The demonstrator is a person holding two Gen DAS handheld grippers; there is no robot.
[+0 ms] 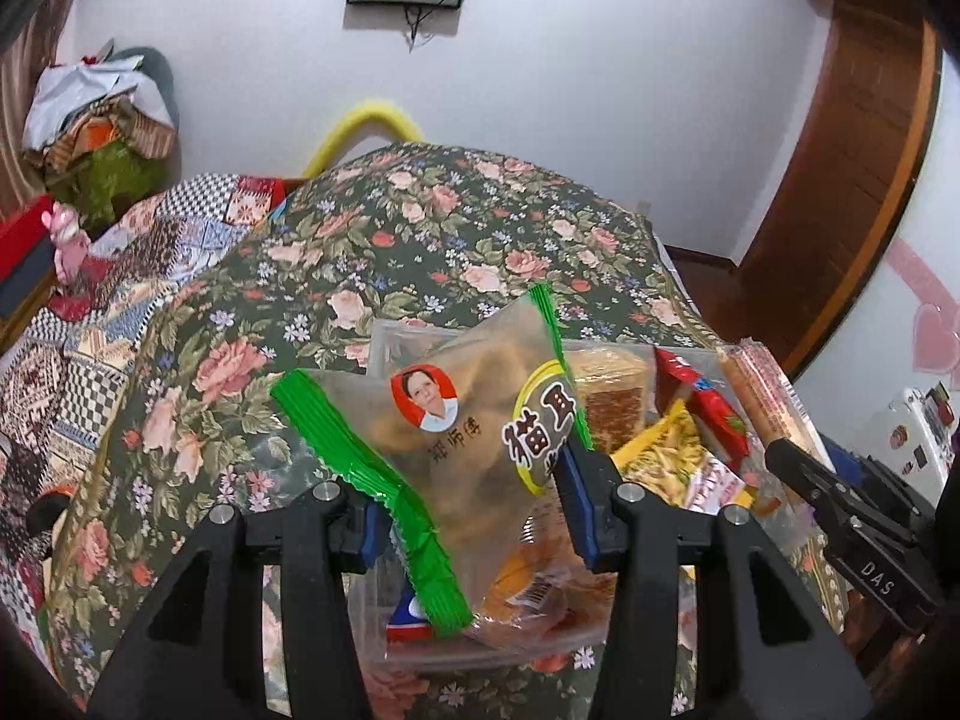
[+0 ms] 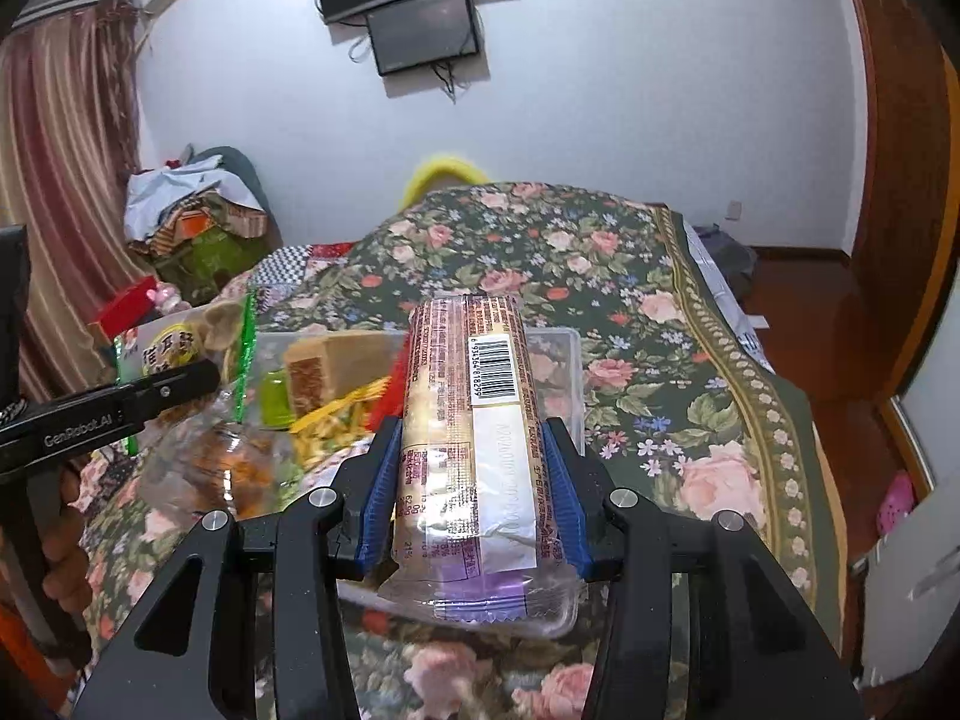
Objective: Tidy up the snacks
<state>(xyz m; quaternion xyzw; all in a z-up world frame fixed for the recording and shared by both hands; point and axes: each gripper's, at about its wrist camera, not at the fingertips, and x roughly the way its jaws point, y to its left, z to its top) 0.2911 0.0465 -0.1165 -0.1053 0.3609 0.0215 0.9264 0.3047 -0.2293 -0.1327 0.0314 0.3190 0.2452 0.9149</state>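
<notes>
My left gripper [image 1: 474,480] is shut on a clear snack bag with green edges and a face logo [image 1: 456,414], held over a clear plastic box [image 1: 390,336] on the floral bed. The box holds a brown cake pack [image 1: 612,396], a red pack [image 1: 708,408] and a yellow pack [image 1: 666,456]. My right gripper [image 2: 471,462] is shut on a long biscuit roll with a barcode [image 2: 474,414], held over the box's right part [image 2: 567,372]. The roll [image 1: 762,390] and right gripper also show at the right of the left wrist view. The left gripper's bag [image 2: 180,354] shows at left in the right wrist view.
The floral bedspread [image 2: 630,276] covers the bed around the box. A patchwork quilt [image 1: 120,276] lies to the left. A pile of clothes [image 2: 198,210] sits by the curtain. A monitor [image 2: 420,30] hangs on the far wall. A wooden door frame [image 1: 852,180] stands at the right.
</notes>
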